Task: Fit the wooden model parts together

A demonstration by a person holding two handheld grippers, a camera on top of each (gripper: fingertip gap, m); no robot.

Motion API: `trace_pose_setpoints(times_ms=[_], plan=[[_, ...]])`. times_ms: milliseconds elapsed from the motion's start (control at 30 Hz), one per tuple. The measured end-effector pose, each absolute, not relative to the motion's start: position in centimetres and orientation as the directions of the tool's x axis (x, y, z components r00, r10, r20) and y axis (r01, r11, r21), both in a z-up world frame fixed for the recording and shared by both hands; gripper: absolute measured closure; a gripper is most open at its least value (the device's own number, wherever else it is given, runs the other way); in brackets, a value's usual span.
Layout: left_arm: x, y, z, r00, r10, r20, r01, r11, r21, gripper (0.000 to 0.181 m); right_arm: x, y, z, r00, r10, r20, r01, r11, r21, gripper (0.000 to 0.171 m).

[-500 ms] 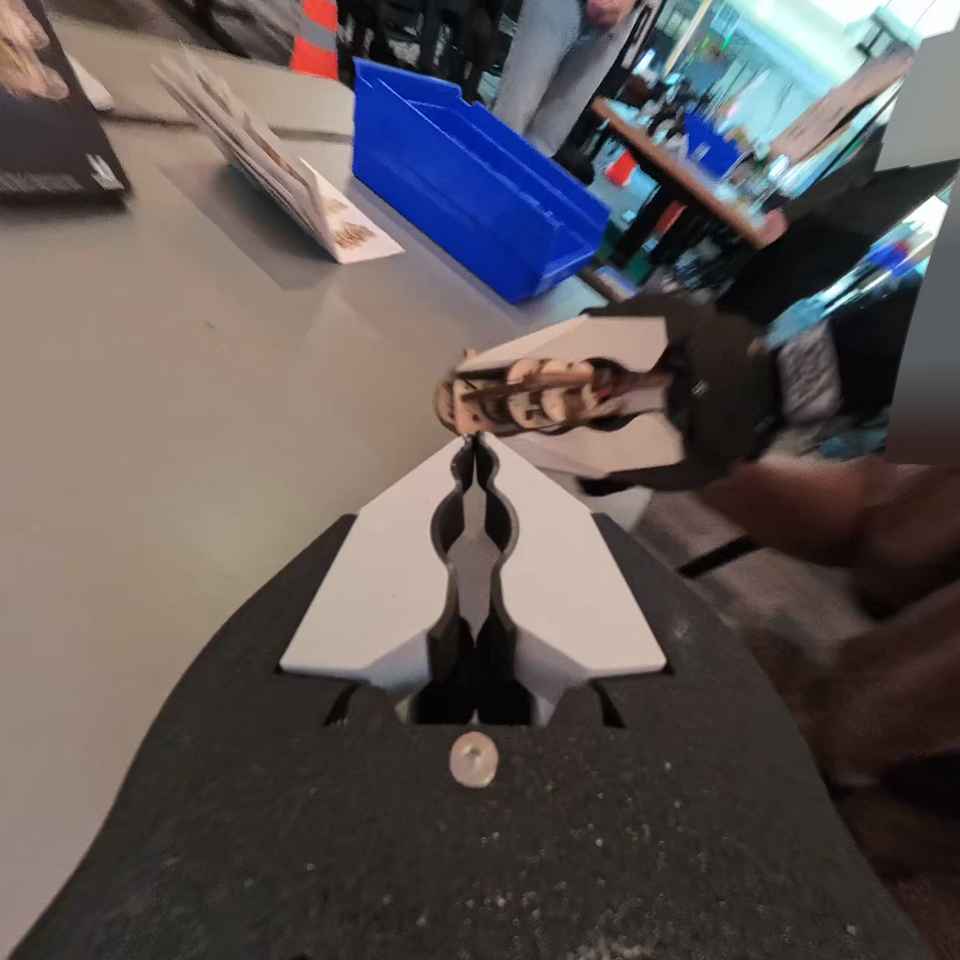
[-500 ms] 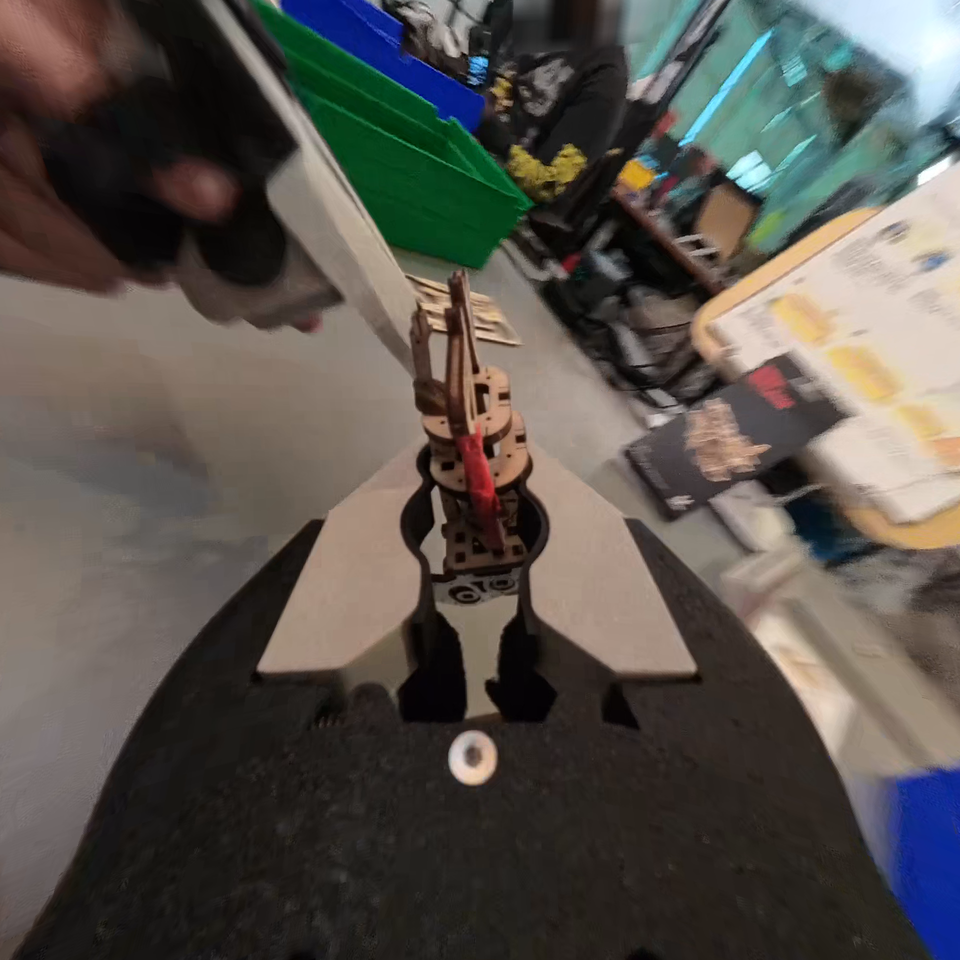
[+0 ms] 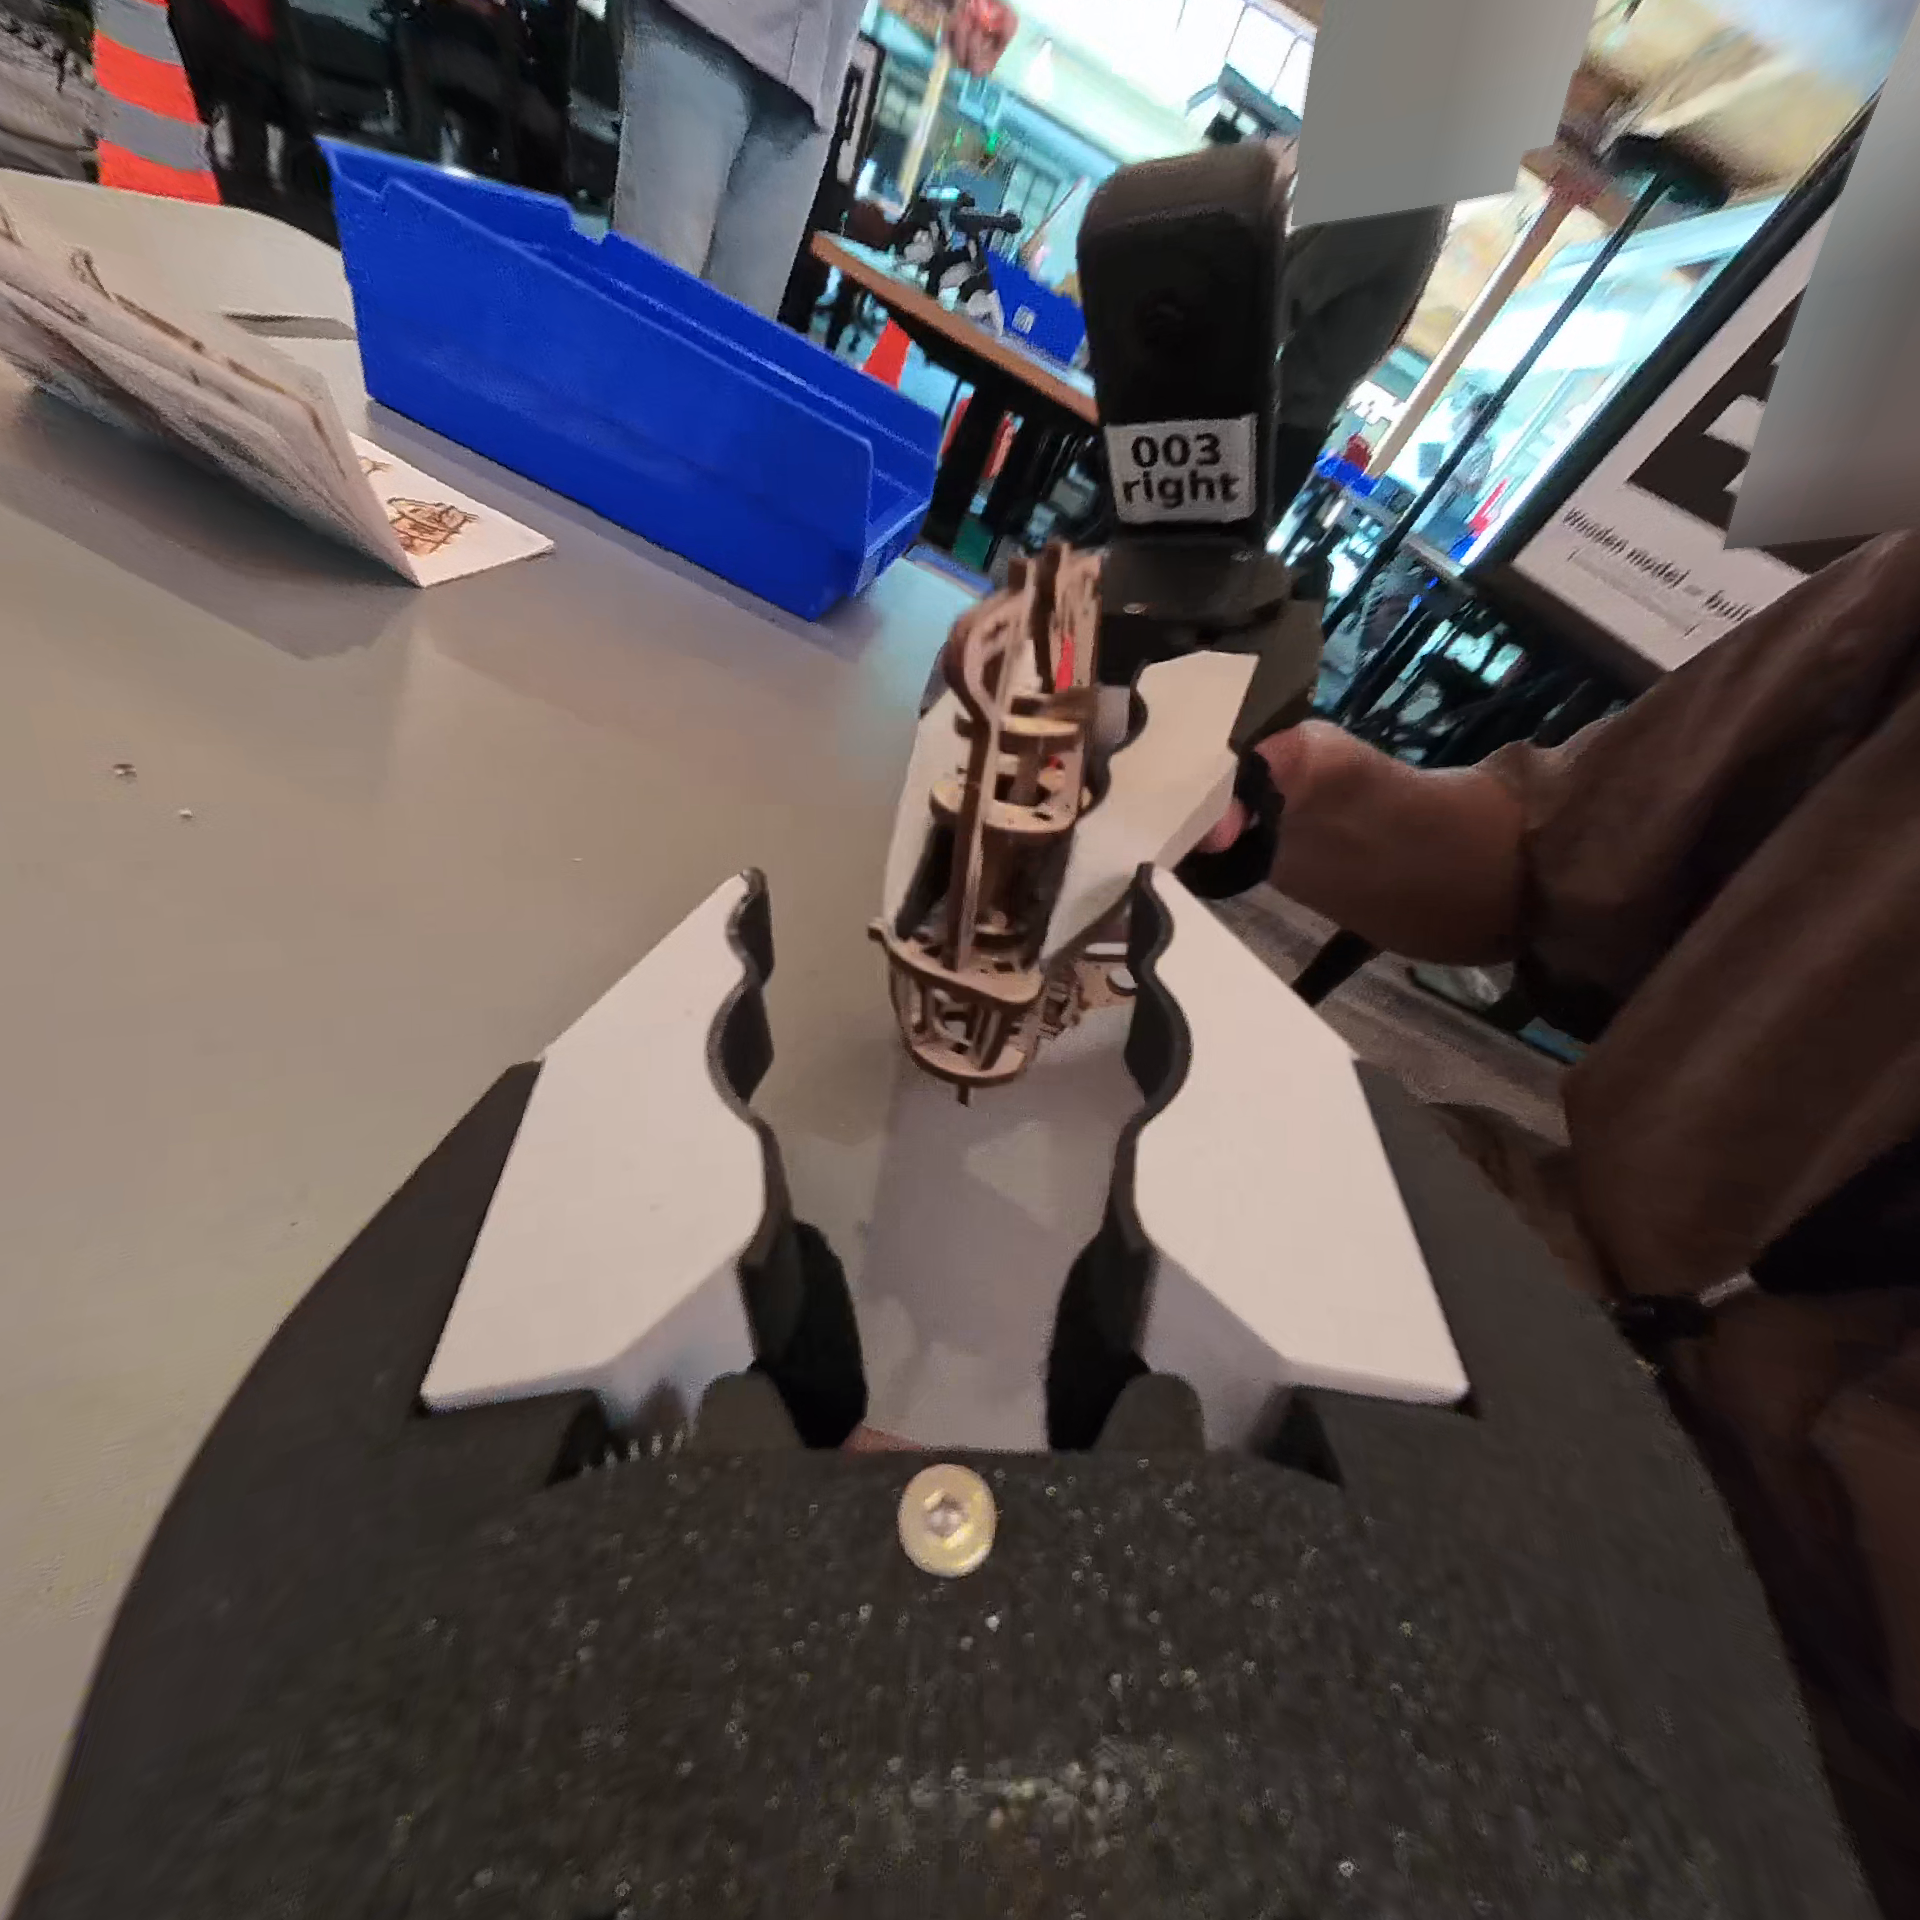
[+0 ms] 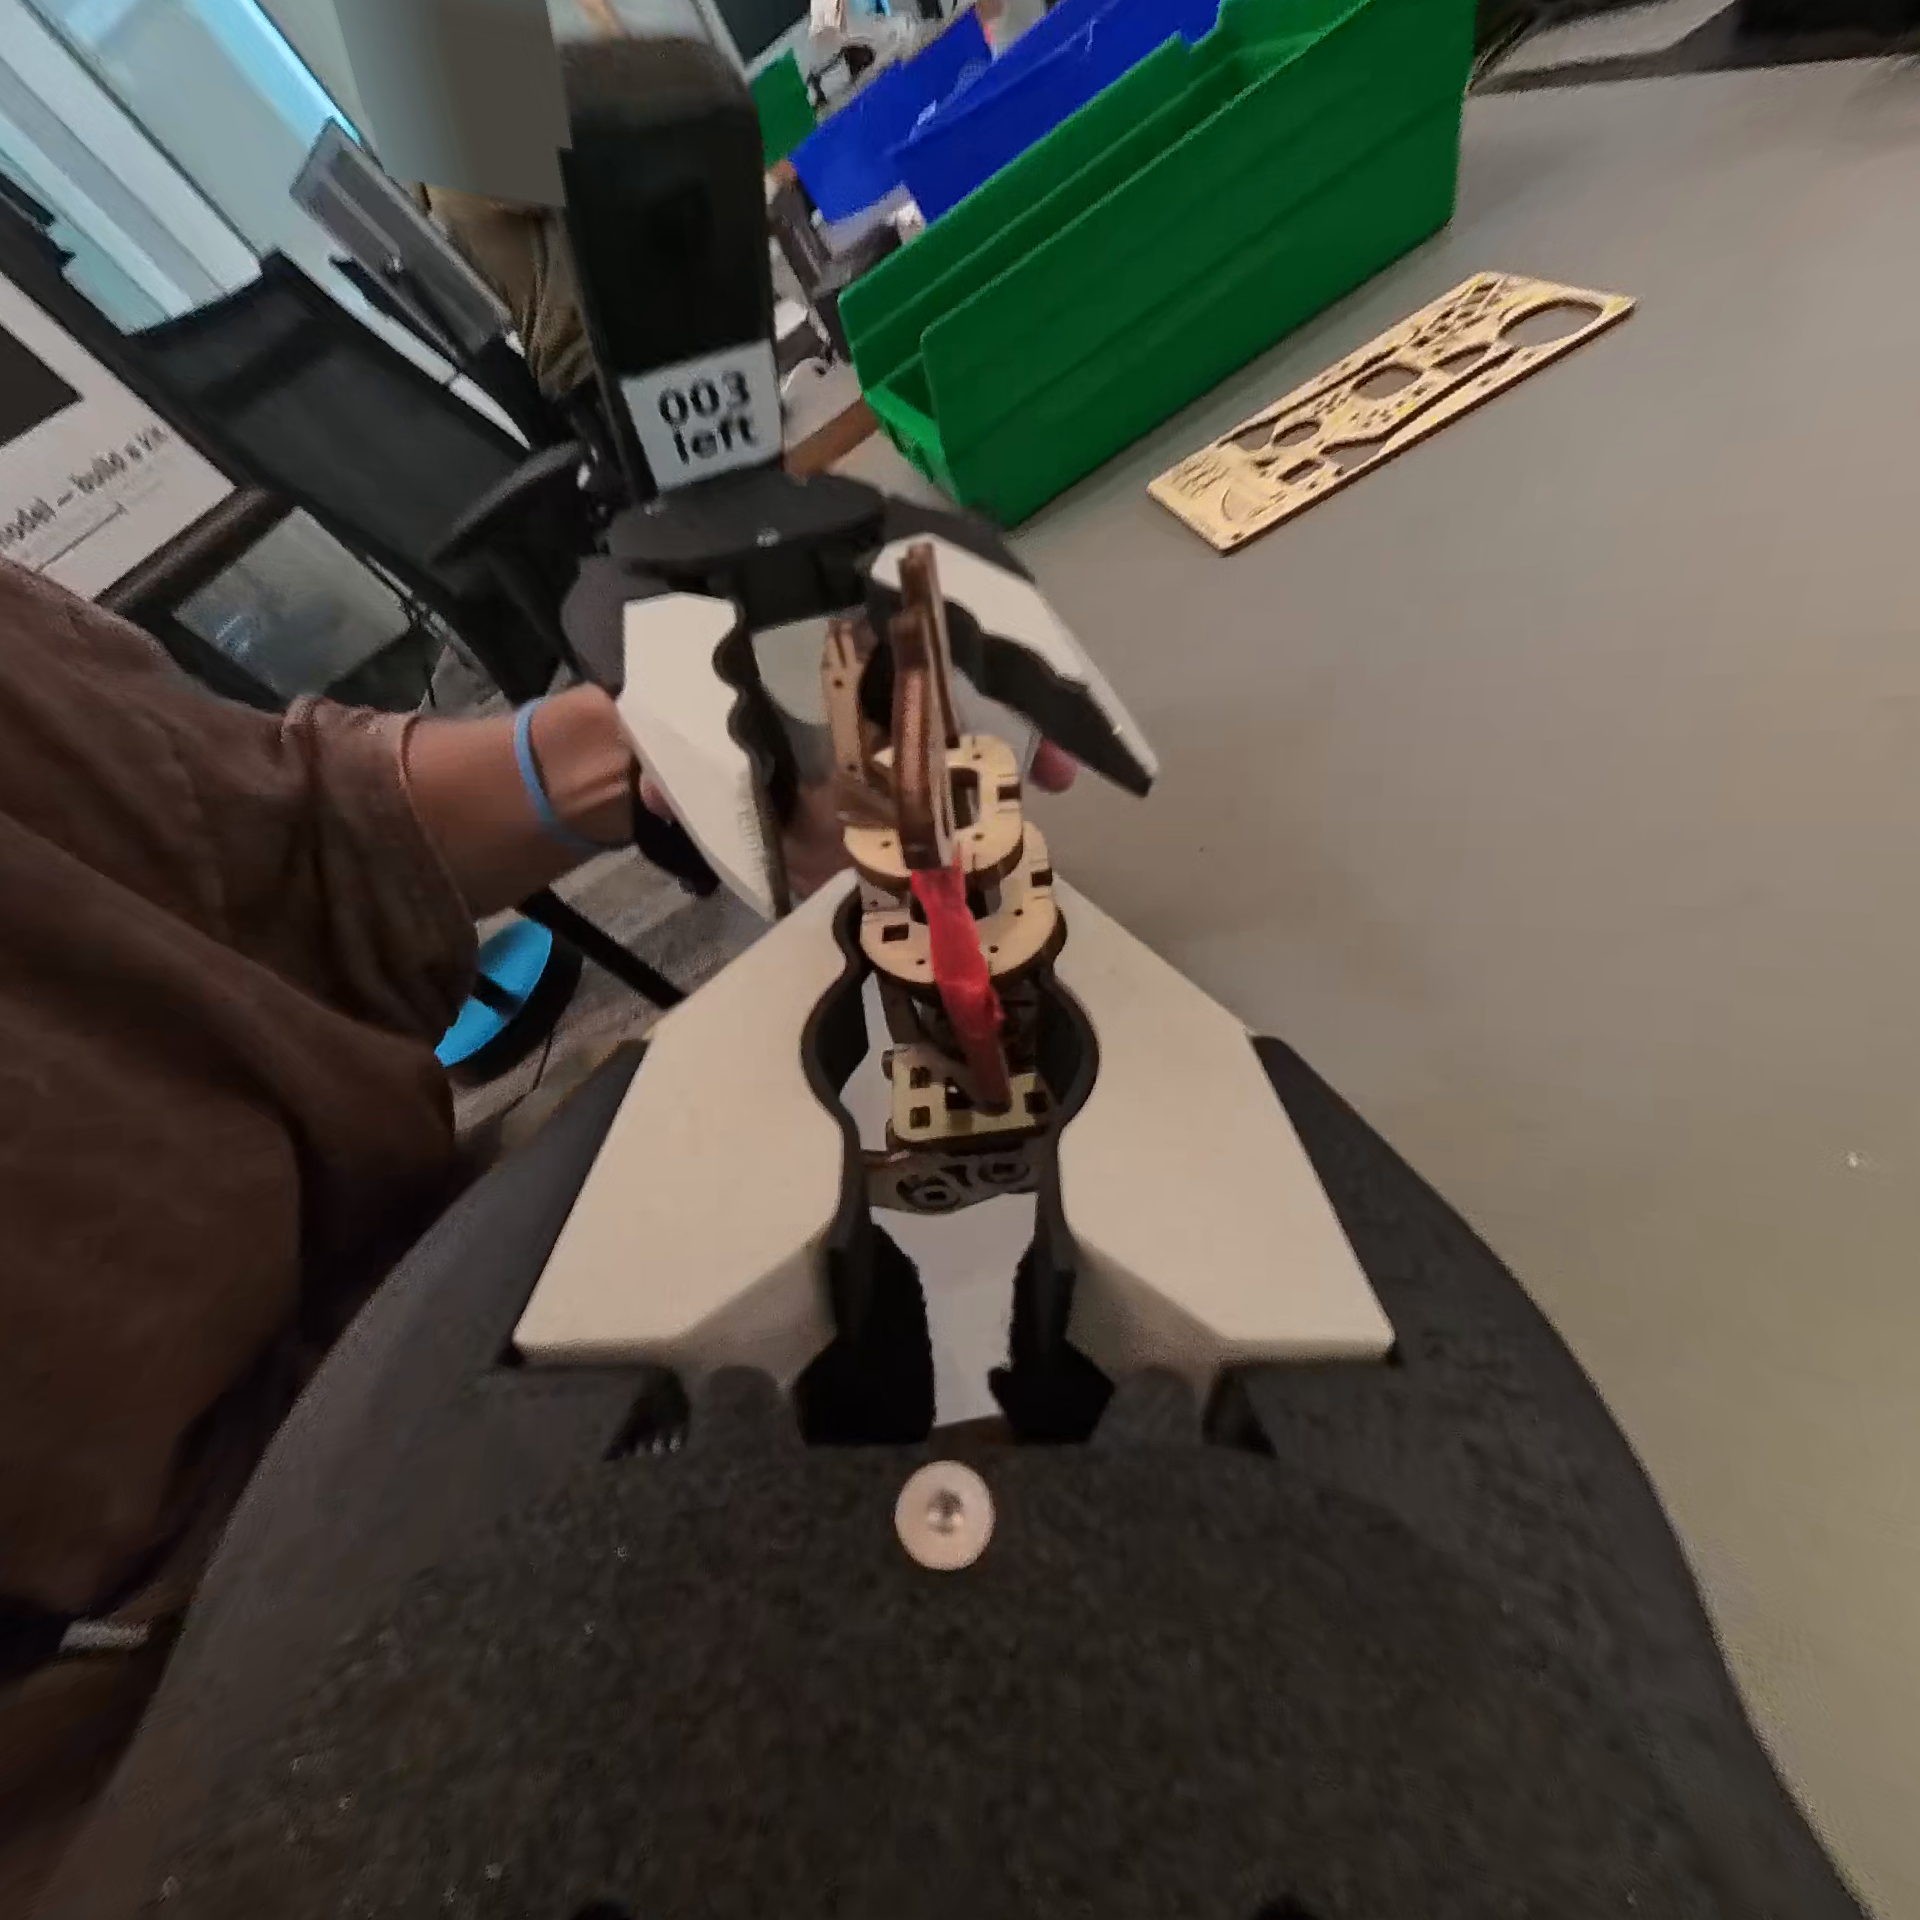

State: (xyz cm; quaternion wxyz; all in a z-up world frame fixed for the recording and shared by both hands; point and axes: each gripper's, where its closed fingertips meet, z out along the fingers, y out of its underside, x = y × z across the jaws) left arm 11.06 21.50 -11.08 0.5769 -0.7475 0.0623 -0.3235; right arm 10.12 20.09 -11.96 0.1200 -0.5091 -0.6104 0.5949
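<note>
On the grey surface (image 4: 1558, 831), a blue bin (image 3: 623, 364) sits at 11 o'clock. Your right hand-held gripper (image 4: 951, 914) pinches the wooden model (image 4: 945, 935). Your left hand-held gripper (image 3: 951, 914) is spread wide, with the model's tip between its fingers.

Grey table (image 3: 312, 831): fills the left half of the left wrist view and the right half of the right wrist view.
Blue bin (image 3: 623, 384): upper left, on the table's far edge.
Folded printed booklet (image 3: 208, 416): far left, standing tent-like on the table.
Green bin (image 4: 1164, 270): upper centre of the right wrist view; blue bins (image 4: 935, 114) behind it.
Orange and grey cone (image 3: 145, 94): top left corner.
Person in grey trousers (image 3: 717, 135): top centre, behind the blue bin.
</note>
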Motion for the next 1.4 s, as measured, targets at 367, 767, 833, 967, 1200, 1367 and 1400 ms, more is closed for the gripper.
trace_pose_setpoints(times_ms=[367, 767, 833, 967, 1200, 1367, 1400], plan=[[13.6, 22.0, -11.9, 0.702, -0.611, 0.367, 0.161, -0.365, -0.917, 0.106, 8.8, 20.2, -9.9, -0.471, 0.754, -0.459, 0.392, -0.287, -0.874, 0.147], [14.2, 25.4, -12.7, 0.576, -0.691, 0.437, 0.151, -0.436, -0.887, 0.113, 8.0, 24.0, -9.5, -0.354, 0.871, -0.341, 0.337, -0.222, -0.915, 0.146], [14.1, 25.8, -12.9, 0.567, -0.700, 0.434, 0.135, -0.440, -0.888, 0.113, 7.9, 24.4, -9.7, -0.345, 0.881, -0.325, 0.345, -0.204, -0.916, 0.146], [12.5, 26.7, -12.3, 0.572, -0.693, 0.438, 0.192, -0.406, -0.893, 0.118, 7.8, 24.9, -9.5, -0.343, 0.881, -0.326, 0.343, -0.205, -0.917, 0.147], [11.1, 26.5, -11.5, 0.576, -0.674, 0.463, 0.281, -0.368, -0.886, 0.121, 7.0, 25.0, -8.1, -0.337, 0.903, -0.266, 0.240, -0.191, -0.952, 0.147], [9.9, 26.4, -11.1, 0.608, -0.658, 0.444, 0.280, -0.345, -0.896, 0.115, 6.5, 24.5, -6.9, -0.343, 0.916, -0.207, 0.197, -0.145, -0.970, 0.147], [9.2, 26.3, -10.8, 0.617, -0.652, 0.440, 0.288, -0.333, -0.898, 0.119, 6.6, 24.5, -6.7, -0.345, 0.915, -0.209, 0.198, -0.146, -0.969, 0.147]])
